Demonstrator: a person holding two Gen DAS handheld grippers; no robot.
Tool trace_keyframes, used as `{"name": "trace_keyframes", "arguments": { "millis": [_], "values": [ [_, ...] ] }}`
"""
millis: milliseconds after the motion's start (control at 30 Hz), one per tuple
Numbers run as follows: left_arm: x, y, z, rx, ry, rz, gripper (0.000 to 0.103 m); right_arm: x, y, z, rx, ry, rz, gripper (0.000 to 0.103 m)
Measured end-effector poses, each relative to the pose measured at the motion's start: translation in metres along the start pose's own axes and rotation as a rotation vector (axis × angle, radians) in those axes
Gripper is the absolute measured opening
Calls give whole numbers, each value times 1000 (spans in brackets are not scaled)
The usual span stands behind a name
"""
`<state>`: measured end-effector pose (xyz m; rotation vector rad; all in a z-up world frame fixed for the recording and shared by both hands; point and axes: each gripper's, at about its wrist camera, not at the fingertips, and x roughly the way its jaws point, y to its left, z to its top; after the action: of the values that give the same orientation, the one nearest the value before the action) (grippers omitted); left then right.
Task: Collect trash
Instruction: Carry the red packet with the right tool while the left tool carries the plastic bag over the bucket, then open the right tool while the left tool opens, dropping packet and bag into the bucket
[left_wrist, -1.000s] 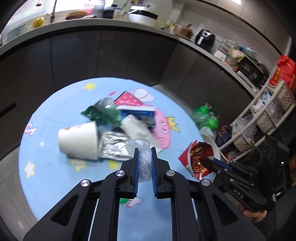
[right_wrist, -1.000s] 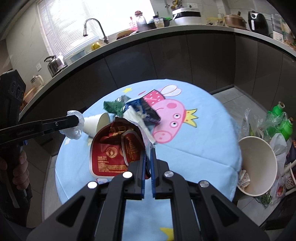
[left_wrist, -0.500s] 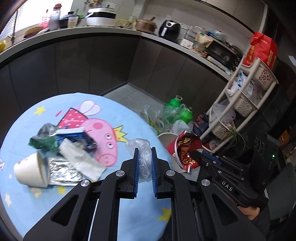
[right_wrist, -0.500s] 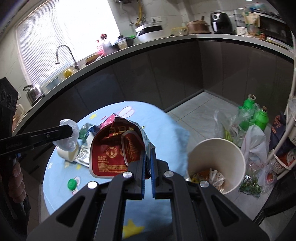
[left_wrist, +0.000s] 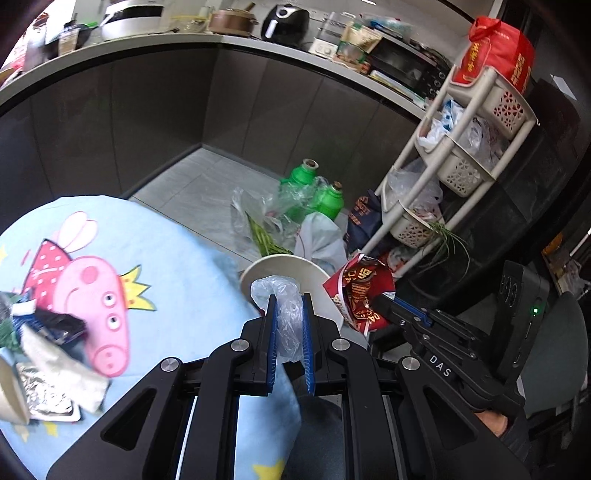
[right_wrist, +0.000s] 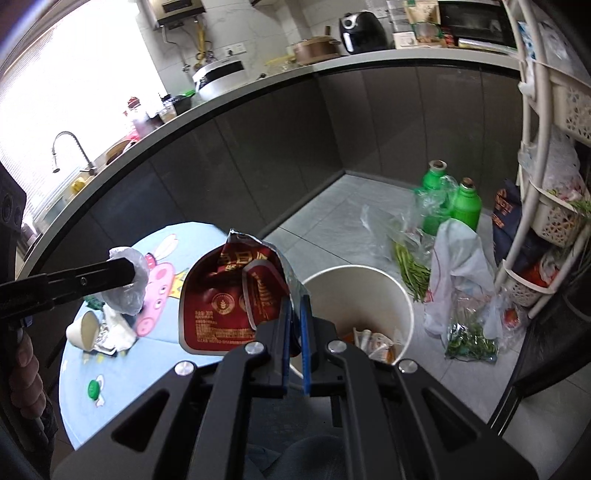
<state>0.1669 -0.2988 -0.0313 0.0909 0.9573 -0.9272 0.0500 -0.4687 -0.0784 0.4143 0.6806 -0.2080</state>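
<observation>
Left wrist view
Left tongs (left_wrist: 290, 325): clenched on a crumpled clear plastic bag (left_wrist: 284, 310); I pinch it low so the loose top bunches above my fingers and cannot snag.
Bin: the white paper bucket (left_wrist: 314, 275) stands on the floor just past the table's edge, its rim showing right behind my bag, so I judge a short reach leaves the bag over the mouth.
Right tongs (left_wrist: 380, 304): reaching in from the right, gripping a red snack bag (left_wrist: 360, 291) that hangs beside the bucket's rim.
Table: the blue cartoon tablecloth (left_wrist: 177, 258) bears a foil wrapper (left_wrist: 48, 395) and other litter at its left side, so collecting is not finished.

Right wrist view
Right tongs (right_wrist: 294, 321): clamped tight on the torn edge of the red snack bag (right_wrist: 229, 299), which hangs open to the left, over the table's edge.
Bucket (right_wrist: 399, 299): directly ahead and below, trash already at its bottom; the mouth looks wide enough for both pieces.
Left tongs (right_wrist: 127, 273): entering from the left over the table, clear plastic bag (right_wrist: 127, 288) hanging from them.
Room: floor behind the bucket is crowded with green bottles (right_wrist: 452, 206) and plastic bags; the white basket rack (right_wrist: 535, 206) stands near on the right.
Green bottle cap (right_wrist: 93, 388): lies alone near the table's front edge.
</observation>
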Motion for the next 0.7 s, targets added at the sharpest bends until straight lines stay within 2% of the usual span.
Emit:
{"name": "trace_keyframes", "arguments": {
  "millis": [267, 533, 667, 700],
  "values": [
    [70, -13, 12, 17, 109, -44, 11, 32, -51, -10, 74, 51, -64, 6],
    [134, -12, 13, 22, 210, -16, 11, 74, -84, -19, 108, 113, -82, 6],
    [151, -7, 13, 18, 233, 4, 11, 93, -91, -22, 105, 135, -85, 7],
    [155, -7, 13, 18, 233, 9, 14, 97, -91, -22, 100, 138, -87, 8]
  ]
}}
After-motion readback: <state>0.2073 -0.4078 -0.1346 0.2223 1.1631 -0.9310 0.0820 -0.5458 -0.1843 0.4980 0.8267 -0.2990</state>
